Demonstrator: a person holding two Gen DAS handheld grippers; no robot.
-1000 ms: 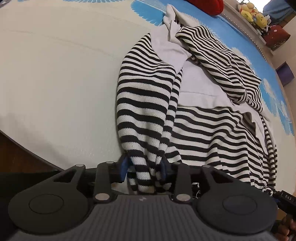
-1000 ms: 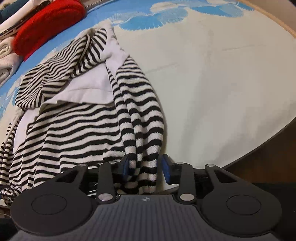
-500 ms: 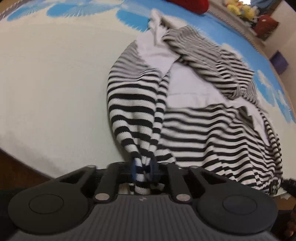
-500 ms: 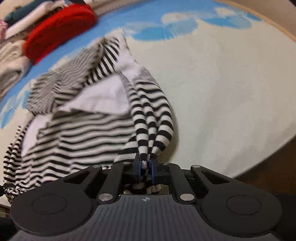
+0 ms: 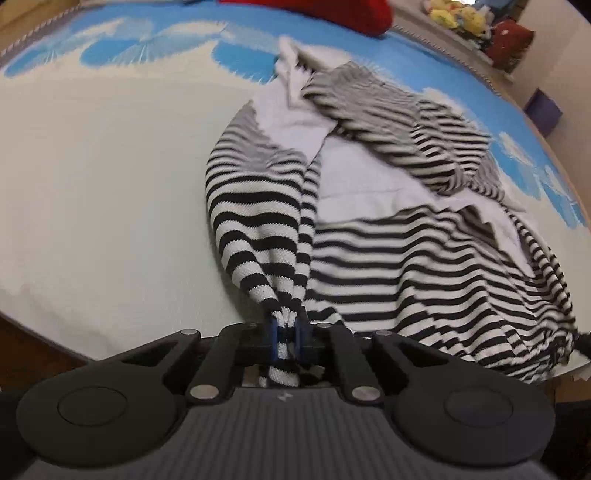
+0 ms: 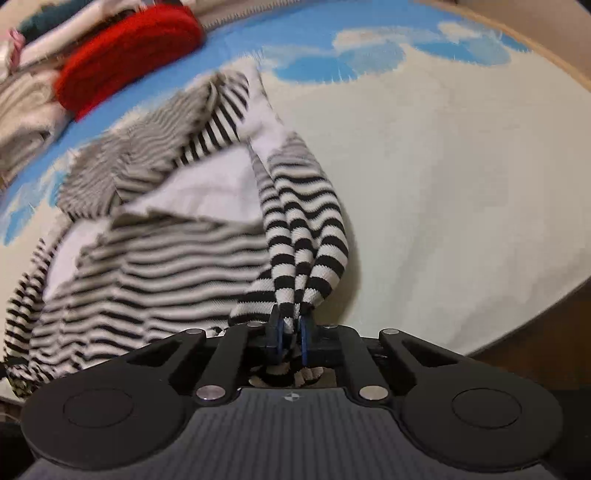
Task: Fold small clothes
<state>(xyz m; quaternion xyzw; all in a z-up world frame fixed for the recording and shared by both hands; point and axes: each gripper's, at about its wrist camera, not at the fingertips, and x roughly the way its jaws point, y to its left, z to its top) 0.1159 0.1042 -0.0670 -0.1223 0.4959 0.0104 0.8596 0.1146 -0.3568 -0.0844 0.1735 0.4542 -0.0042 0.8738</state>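
Note:
A black-and-white striped sweater [image 5: 406, 258] with a white inner side lies crumpled on a cream and blue bedspread [image 5: 92, 166]. My left gripper [image 5: 285, 334] is shut on the bunched end of one striped sleeve [image 5: 258, 206] near the bed's front edge. My right gripper [image 6: 291, 334] is shut on the bunched end of a striped sleeve [image 6: 303, 221]. The sweater body [image 6: 147, 266] spreads to its left. Both sleeve ends are lifted slightly off the bedspread.
A red knit item [image 6: 125, 55] lies at the far side of the bed, also in the left wrist view [image 5: 332, 11]. Folded clothes [image 6: 22, 103] are stacked beside it. Soft toys [image 5: 454, 16] sit on a ledge. The bed's wooden edge [image 6: 535, 332] runs close by.
Both grippers closed from open onto the sleeve ends, then lifted and pulled them slightly. The sweater shifted and is blurred with motion.

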